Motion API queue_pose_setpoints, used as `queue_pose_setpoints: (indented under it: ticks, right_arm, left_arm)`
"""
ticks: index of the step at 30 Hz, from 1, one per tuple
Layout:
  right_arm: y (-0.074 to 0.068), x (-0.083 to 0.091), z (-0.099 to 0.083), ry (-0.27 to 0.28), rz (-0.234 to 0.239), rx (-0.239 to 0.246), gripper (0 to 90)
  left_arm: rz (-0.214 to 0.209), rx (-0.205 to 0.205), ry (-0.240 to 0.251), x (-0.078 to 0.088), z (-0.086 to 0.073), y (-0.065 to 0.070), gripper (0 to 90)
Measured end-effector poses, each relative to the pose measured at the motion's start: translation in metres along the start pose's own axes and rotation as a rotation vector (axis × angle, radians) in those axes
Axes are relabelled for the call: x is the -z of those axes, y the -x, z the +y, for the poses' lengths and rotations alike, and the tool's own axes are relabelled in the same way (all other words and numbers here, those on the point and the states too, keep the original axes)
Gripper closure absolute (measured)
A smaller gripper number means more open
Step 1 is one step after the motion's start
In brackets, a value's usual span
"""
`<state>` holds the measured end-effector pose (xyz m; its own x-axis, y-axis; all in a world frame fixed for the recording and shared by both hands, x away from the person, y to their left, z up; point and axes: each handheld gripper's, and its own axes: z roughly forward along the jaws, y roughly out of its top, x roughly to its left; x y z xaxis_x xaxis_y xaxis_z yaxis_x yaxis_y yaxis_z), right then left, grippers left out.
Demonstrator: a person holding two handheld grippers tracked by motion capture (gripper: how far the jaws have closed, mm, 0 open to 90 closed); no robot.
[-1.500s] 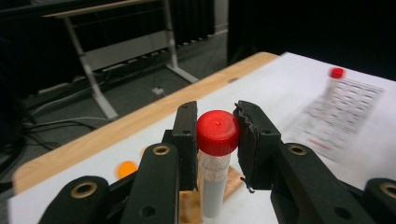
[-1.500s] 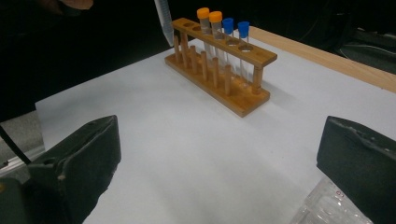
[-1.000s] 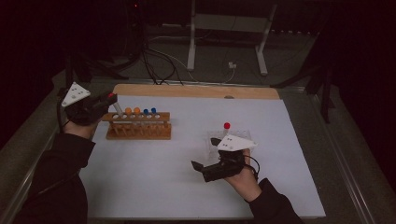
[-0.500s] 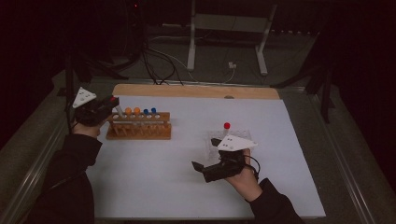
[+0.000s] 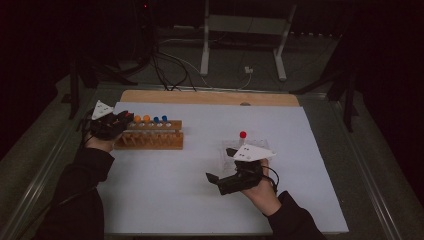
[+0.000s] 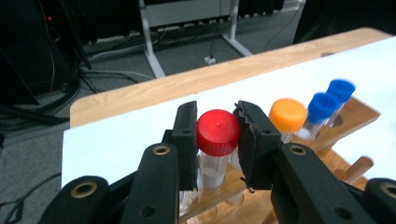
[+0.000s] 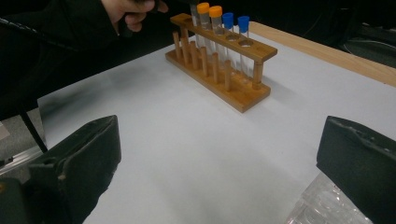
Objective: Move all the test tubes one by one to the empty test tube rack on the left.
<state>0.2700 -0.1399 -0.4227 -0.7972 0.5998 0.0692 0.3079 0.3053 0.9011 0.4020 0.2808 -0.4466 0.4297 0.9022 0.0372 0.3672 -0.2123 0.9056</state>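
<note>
one red-capped clear plastic tube (image 6: 217, 140) sits clamped in the left gripper (image 6: 217, 144), at the end hole of the wooden tube rack (image 5: 150, 137). lower it straight, then let go. the right gripper (image 7: 219, 172) rests wide open, holding nothing.

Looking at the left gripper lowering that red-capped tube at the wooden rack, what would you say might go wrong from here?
1. The left gripper is shut on the red-capped tube just under its cap; if the tube misses its hole, it may catch on the wooden rack and tip.
2. The jaws stand close to the orange-capped tube; opening them might knock it.
3. The right gripper, open, rests by the clear plastic rack and could nudge it.
</note>
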Motion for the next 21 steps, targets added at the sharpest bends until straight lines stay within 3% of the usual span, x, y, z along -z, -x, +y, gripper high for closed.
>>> queue_pose_setpoints:
  ticks: [11, 15, 17, 21]
  right_arm:
    - [0.001, 0.001, 0.001, 0.005, 0.001, -0.003, 0.0]
    - [0.003, 0.004, 0.003, 0.015, -0.007, -0.007, 0.0]
    - [0.005, 0.006, 0.004, 0.022, -0.011, -0.01, 0.0]
    - [0.014, 0.014, 0.007, 0.046, -0.032, -0.024, 0.0]
  left_arm:
    - [-0.016, 0.022, -0.032, 0.001, 0.002, -0.002, 70.3]
    - [-0.045, 0.044, -0.016, 0.01, 0.007, -0.003, 55.1]
    - [-0.028, 0.027, -0.01, 0.015, 0.01, -0.001, 48.4]
    - [-0.069, 0.045, 0.003, 0.028, 0.014, 0.002, 31.8]
